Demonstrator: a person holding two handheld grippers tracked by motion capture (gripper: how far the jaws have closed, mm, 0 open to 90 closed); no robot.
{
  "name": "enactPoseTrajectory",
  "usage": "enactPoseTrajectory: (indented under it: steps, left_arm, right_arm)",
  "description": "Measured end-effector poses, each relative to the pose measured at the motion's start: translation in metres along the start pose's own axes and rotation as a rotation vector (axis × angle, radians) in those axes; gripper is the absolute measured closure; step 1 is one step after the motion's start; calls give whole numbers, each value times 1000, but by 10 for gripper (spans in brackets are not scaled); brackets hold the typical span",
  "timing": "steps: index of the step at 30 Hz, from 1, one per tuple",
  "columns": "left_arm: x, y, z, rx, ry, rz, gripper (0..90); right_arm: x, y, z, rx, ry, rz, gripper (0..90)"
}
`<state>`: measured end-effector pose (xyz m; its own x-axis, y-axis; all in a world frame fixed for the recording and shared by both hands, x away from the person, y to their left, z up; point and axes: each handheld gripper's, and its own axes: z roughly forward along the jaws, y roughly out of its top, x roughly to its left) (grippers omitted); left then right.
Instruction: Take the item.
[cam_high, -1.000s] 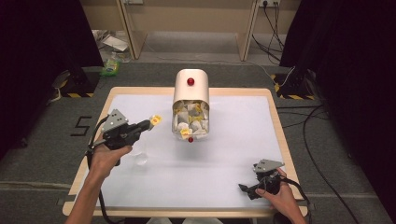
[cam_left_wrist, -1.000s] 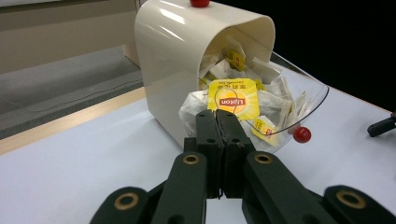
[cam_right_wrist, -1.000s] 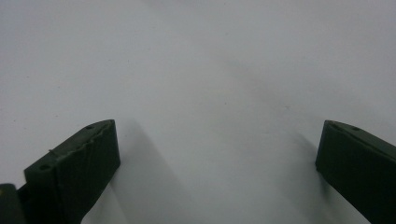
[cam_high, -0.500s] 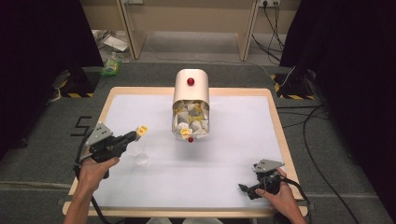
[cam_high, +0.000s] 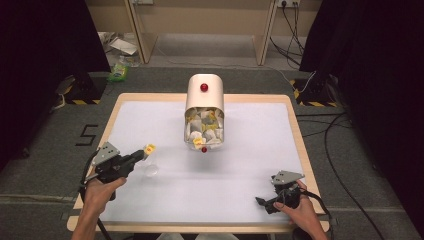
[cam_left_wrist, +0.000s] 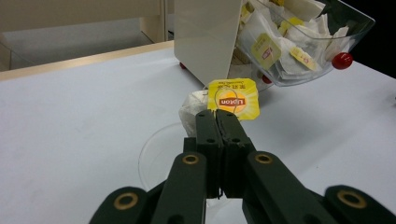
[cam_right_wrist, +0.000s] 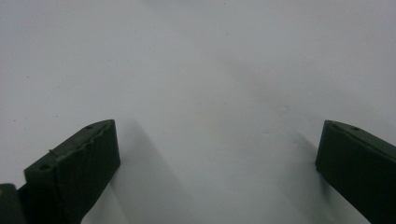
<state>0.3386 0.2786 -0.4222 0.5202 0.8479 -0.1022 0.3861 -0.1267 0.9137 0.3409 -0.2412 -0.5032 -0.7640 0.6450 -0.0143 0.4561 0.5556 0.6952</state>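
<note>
My left gripper (cam_high: 141, 155) is shut on a tea bag (cam_high: 149, 148) at the left of the white table. In the left gripper view the jaws (cam_left_wrist: 216, 115) pinch the bag's yellow Lipton tag (cam_left_wrist: 233, 99), and its white pouch (cam_left_wrist: 191, 106) hangs behind them. Just under the tips stands a small clear glass (cam_high: 151, 170), whose rim (cam_left_wrist: 148, 154) curves round the jaws. A cream dispenser (cam_high: 204, 97) with a clear open bin (cam_high: 204, 131) full of tea bags stands mid-table. My right gripper (cam_high: 261, 201) rests open at the front right, over bare table (cam_right_wrist: 217, 140).
The bin's red knob (cam_left_wrist: 342, 59) juts toward the table's middle. The table has a wooden rim (cam_high: 296, 130). Cables (cam_high: 345, 185) trail on the floor at the right, and yellow-black striped blocks (cam_high: 75, 95) lie beyond the back corners.
My left gripper has drawn back from the dispenser toward the person and sunk, carrying the tea bag to just over the clear glass. The right gripper has stayed put.
</note>
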Motion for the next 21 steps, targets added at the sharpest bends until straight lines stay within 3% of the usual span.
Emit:
enactPoseTrajectory:
  steps: [21]
  left_arm:
    - [5, -15, 9, 26, 8, -30, 840]
  right_arm:
    - [0, 0, 0, 0, -1, 3, 3]
